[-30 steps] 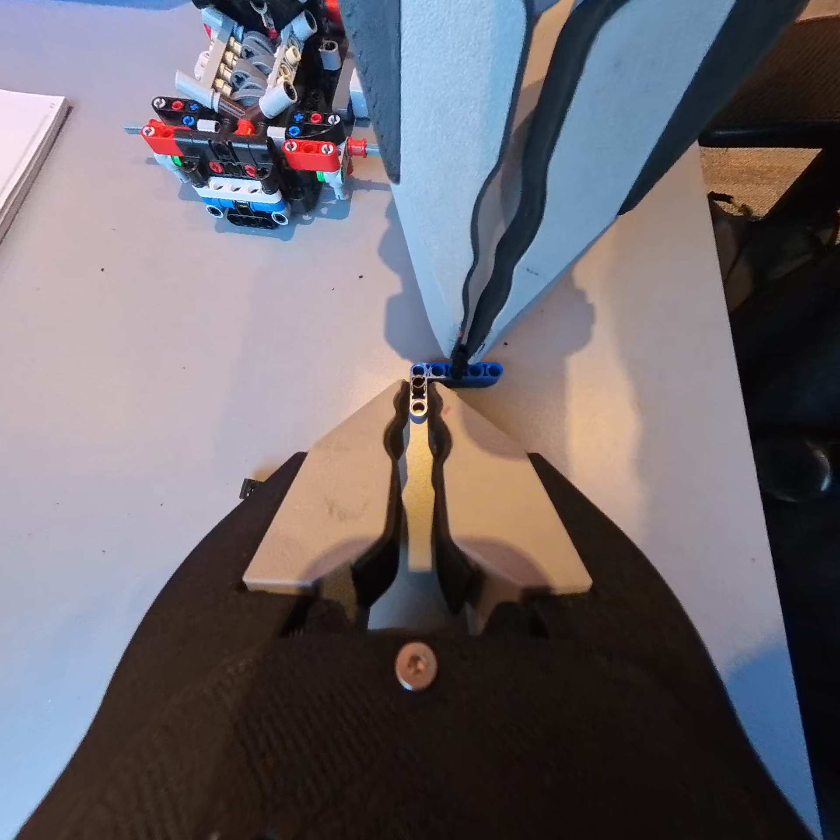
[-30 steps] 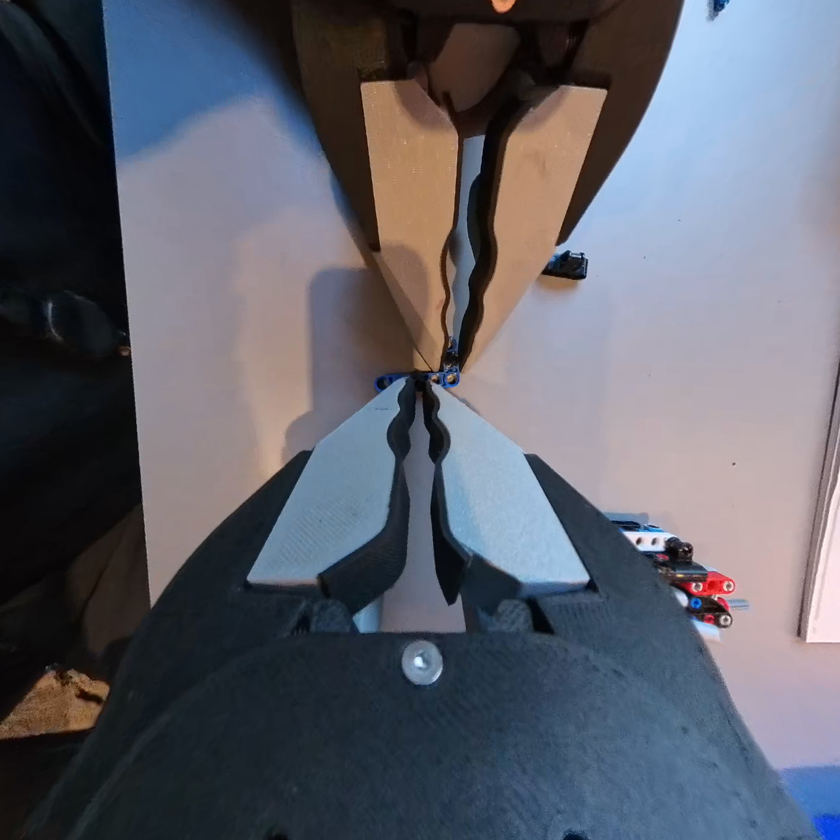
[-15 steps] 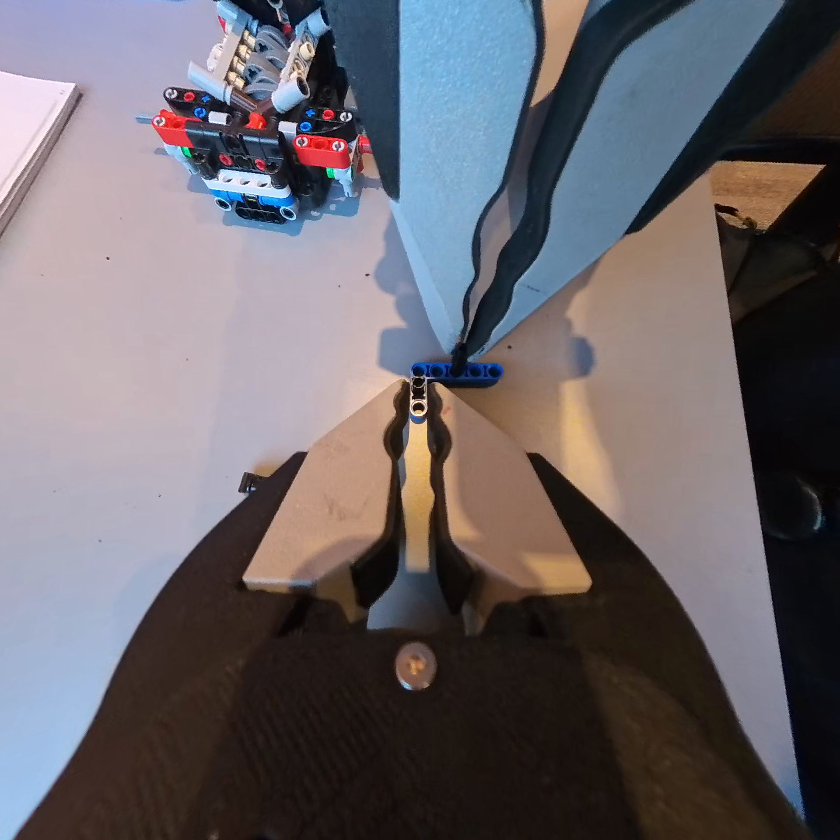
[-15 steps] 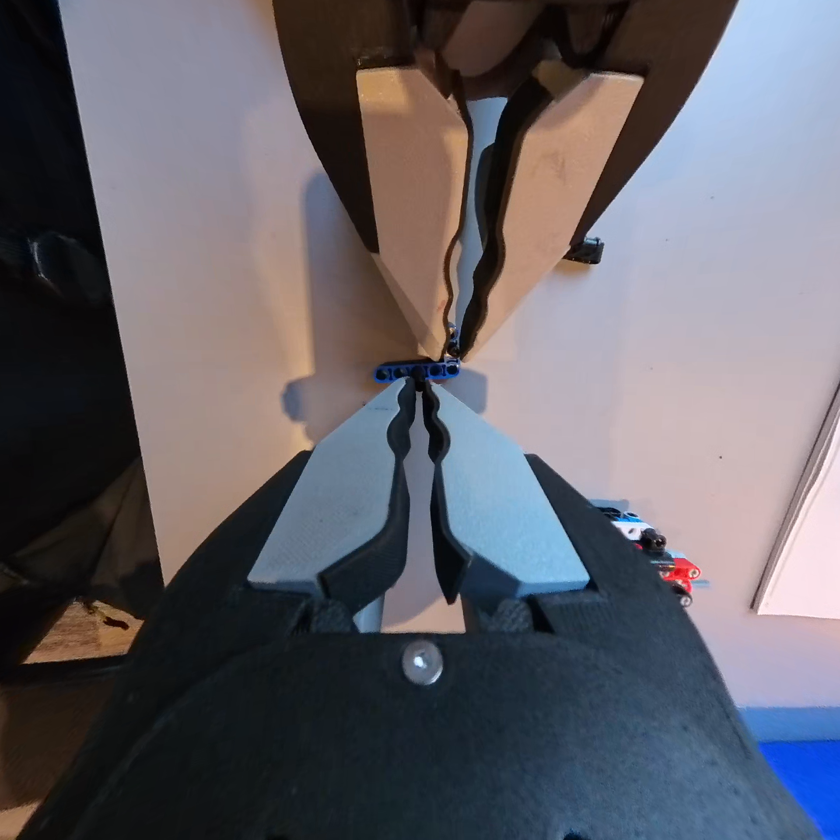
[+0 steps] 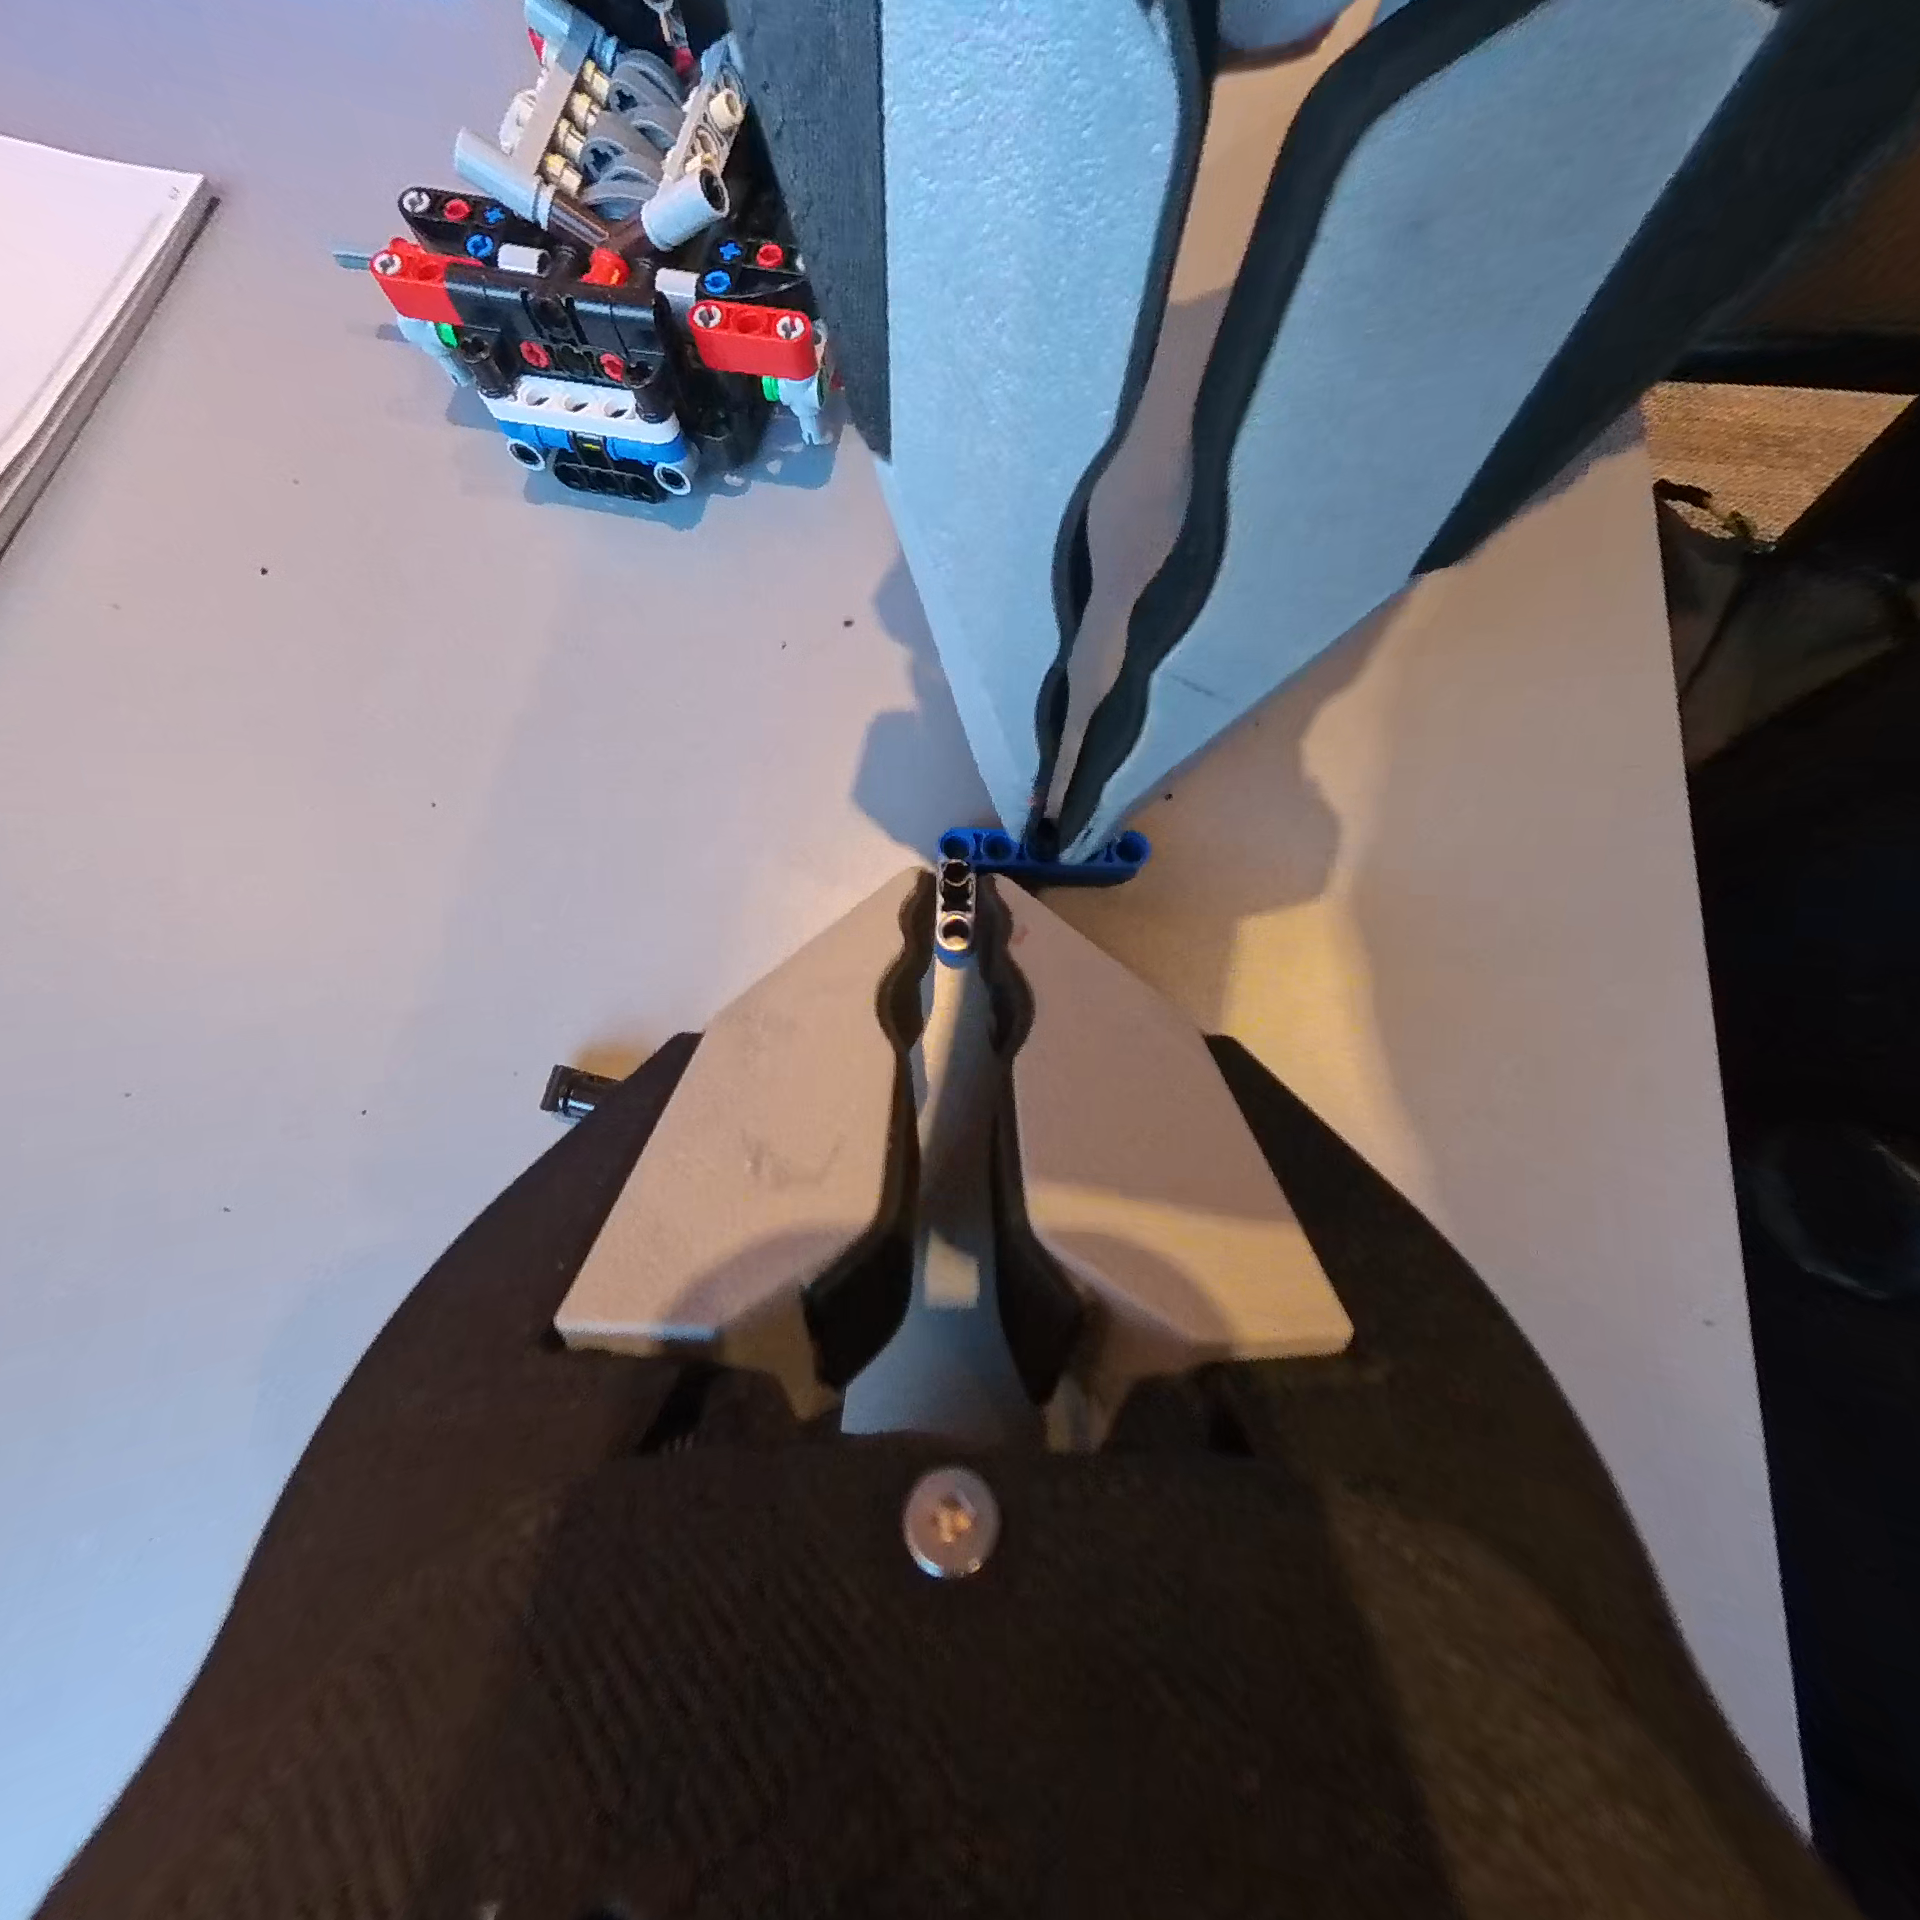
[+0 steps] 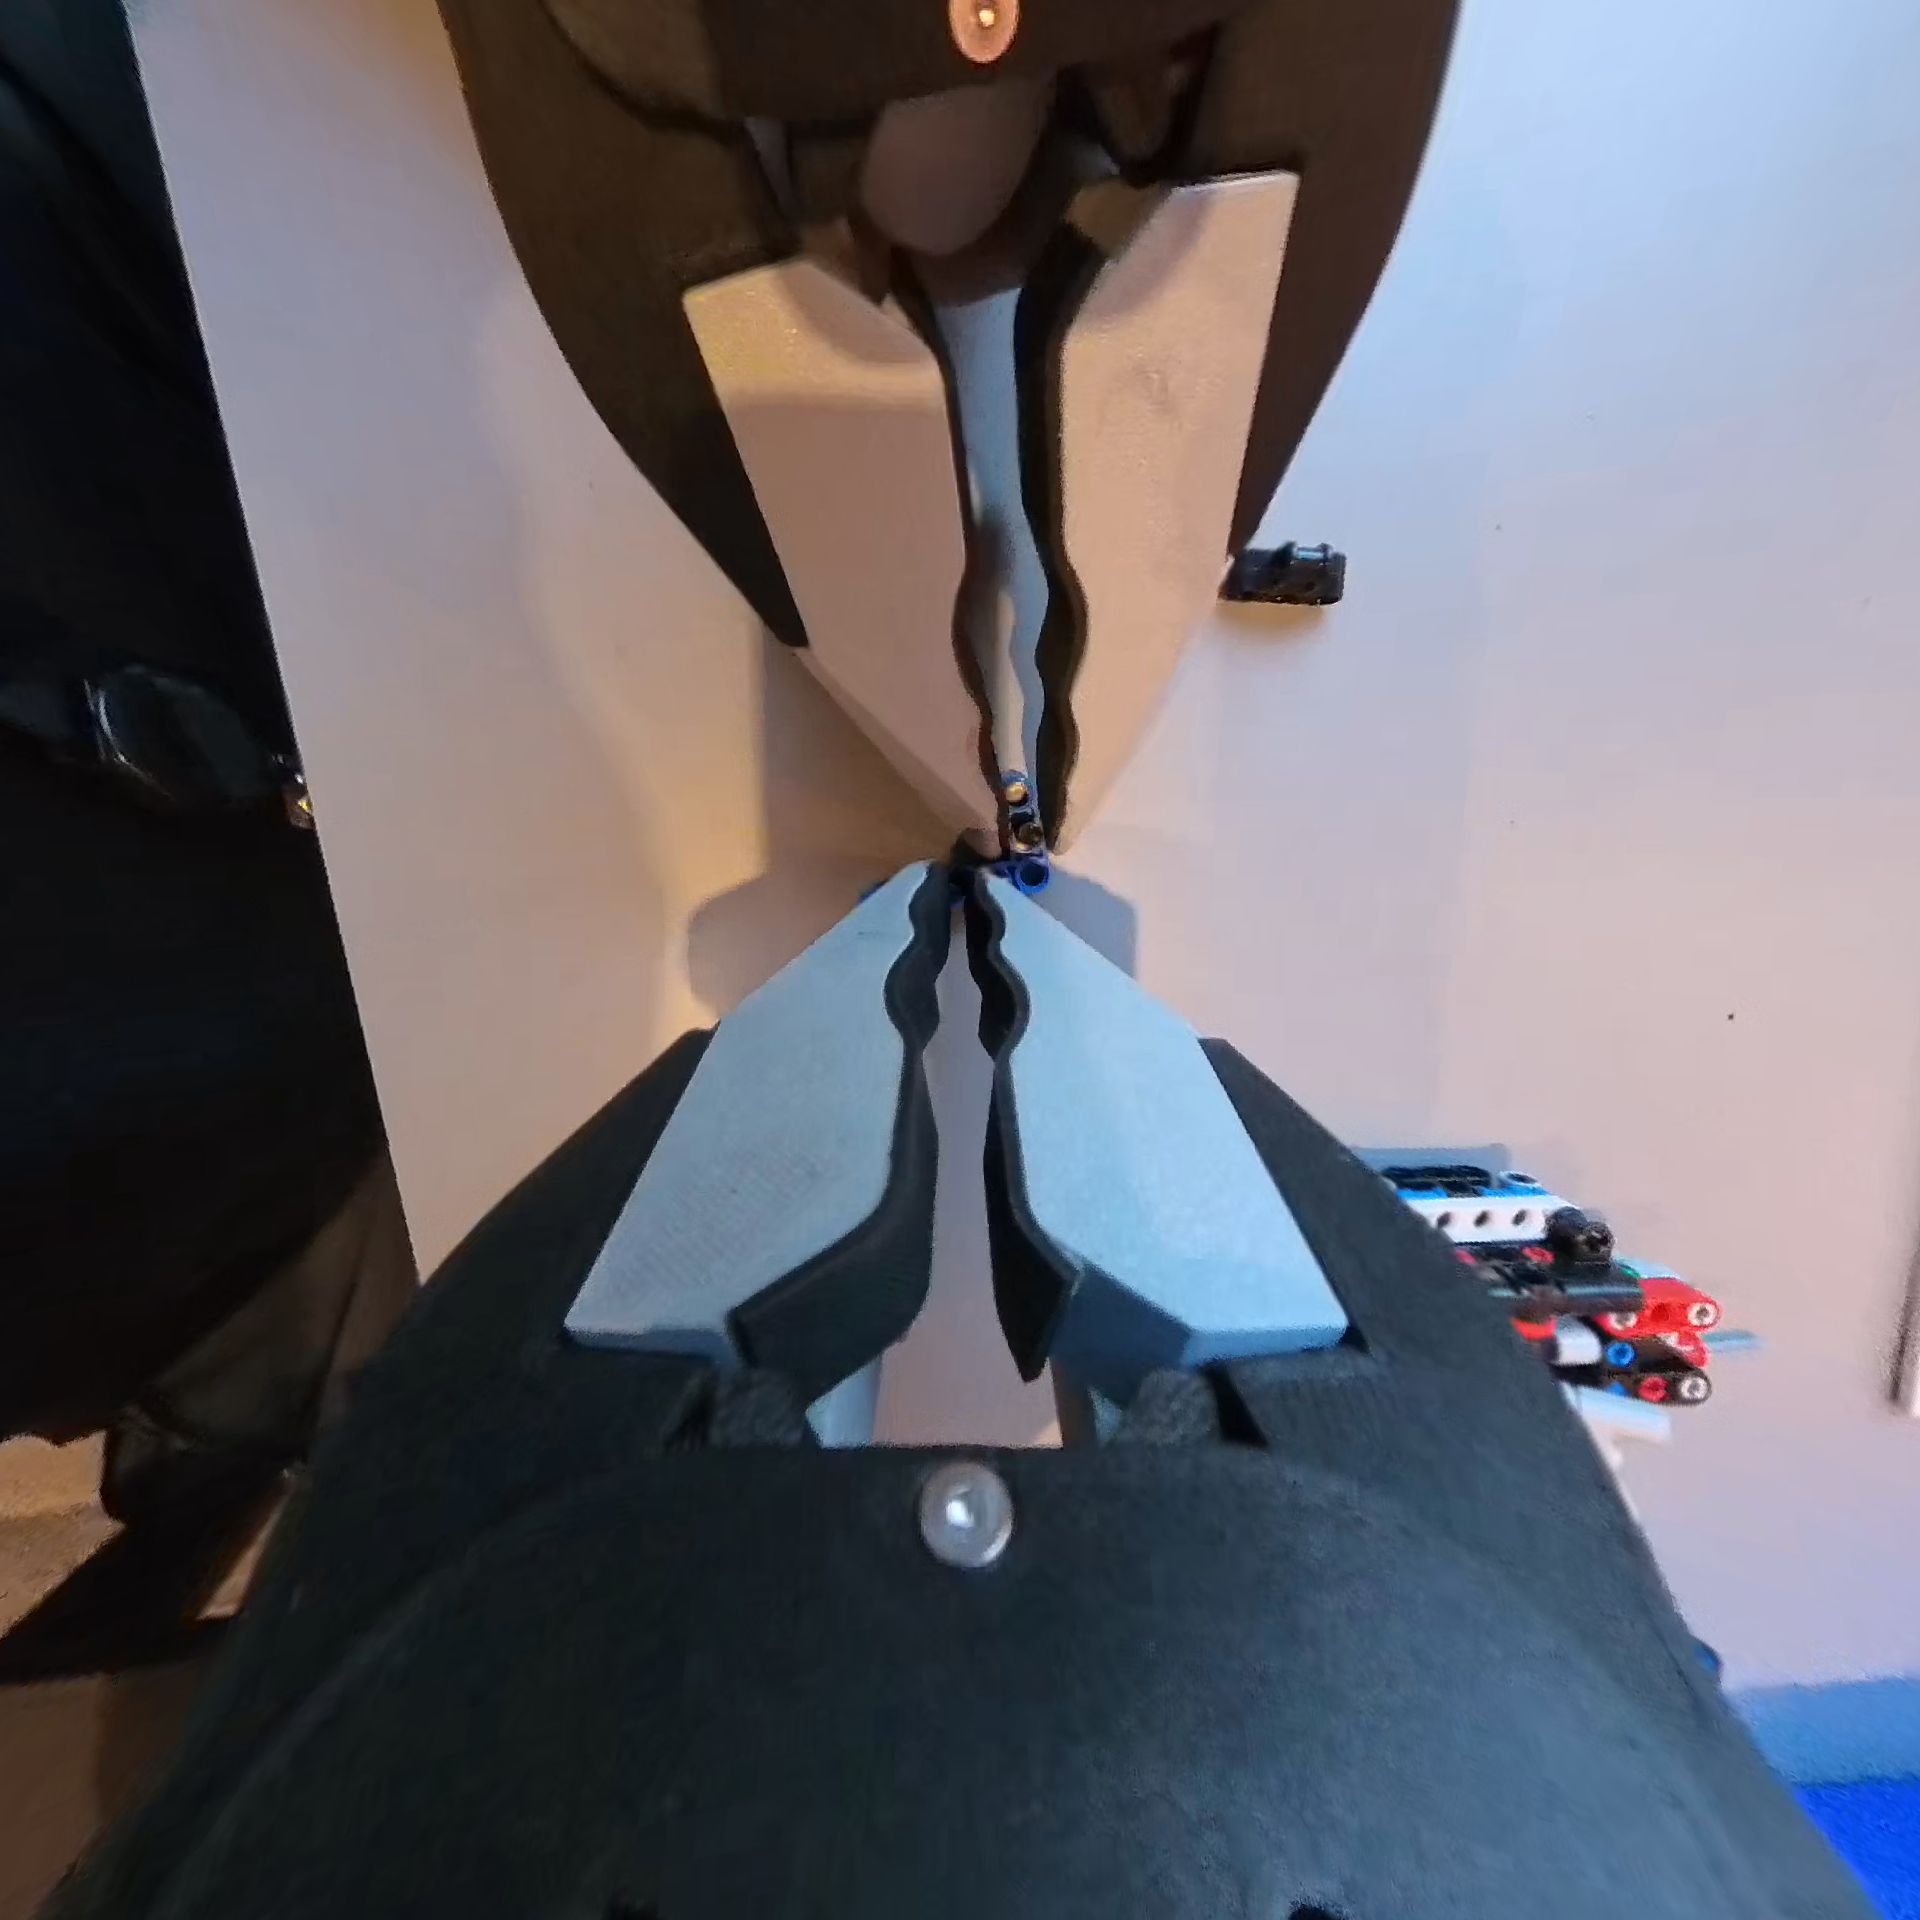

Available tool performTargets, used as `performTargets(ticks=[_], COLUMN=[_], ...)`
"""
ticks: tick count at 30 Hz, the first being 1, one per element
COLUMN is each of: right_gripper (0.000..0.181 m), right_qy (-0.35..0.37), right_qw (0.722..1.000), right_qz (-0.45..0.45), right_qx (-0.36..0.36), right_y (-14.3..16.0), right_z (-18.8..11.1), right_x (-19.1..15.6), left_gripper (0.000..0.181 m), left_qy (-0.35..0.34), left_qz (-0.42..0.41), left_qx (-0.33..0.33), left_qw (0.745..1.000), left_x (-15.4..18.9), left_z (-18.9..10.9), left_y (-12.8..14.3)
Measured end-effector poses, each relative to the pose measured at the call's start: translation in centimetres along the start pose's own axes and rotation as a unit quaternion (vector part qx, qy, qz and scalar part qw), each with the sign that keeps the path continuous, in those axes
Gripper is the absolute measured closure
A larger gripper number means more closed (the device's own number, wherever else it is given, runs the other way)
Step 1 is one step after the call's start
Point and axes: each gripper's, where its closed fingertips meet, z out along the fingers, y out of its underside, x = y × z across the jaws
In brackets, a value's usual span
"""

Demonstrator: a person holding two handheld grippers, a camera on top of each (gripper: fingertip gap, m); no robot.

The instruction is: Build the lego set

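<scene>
two tongs meet tip to tip over a pale grey table [image 5: 312,831].

the left gripper [image 5: 957,902] pinches a small grey holed lego beam [image 5: 954,914]; the right gripper [image 6: 961,883] is closed on a black pin [image 5: 1042,831] at a blue holed lego beam [image 5: 1042,850]. the partly built lego model [image 5: 592,343] sits well apart.

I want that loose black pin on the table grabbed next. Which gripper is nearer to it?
Left. The black pin lies right beside the left gripper; the right gripper is farther.
</scene>
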Motion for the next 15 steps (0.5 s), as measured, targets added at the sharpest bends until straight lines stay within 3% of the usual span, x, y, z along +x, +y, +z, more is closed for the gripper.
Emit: performTargets(ticks=[4, 7, 10, 15], right_gripper=[0.180, 0.179, 0.181, 0.181], right_qy=[-0.008, 0.005, 0.034, 0.033], right_qw=[1.000, 0.998, 0.997, 0.999], right_qz=[0.014, -0.018, -0.057, 0.014], right_qx=[0.004, -0.053, -0.028, -0.002], right_y=[0.3, 2.8, 1.6, 2.1], right_z=[0.0, 0.7, 1.0, 0.4], right_x=[0.0, -0.1, -0.3, 0.9], left_gripper=[0.176, 0.177, 0.176, 0.176], left_qy=[0.000, -0.001, 0.002, 0.006], left_qz=[-0.001, 0.000, -0.003, -0.008], left_qx=[0.000, 0.000, 0.000, 0.001], left_qw=[1.000, 1.000, 1.000, 1.000], left_x=[0.0, 0.0, 0.0, 0.0], left_z=[0.0, 0.0, 0.0, 0.0], left_y=[0.0, 0.0, 0.0, 0.0])
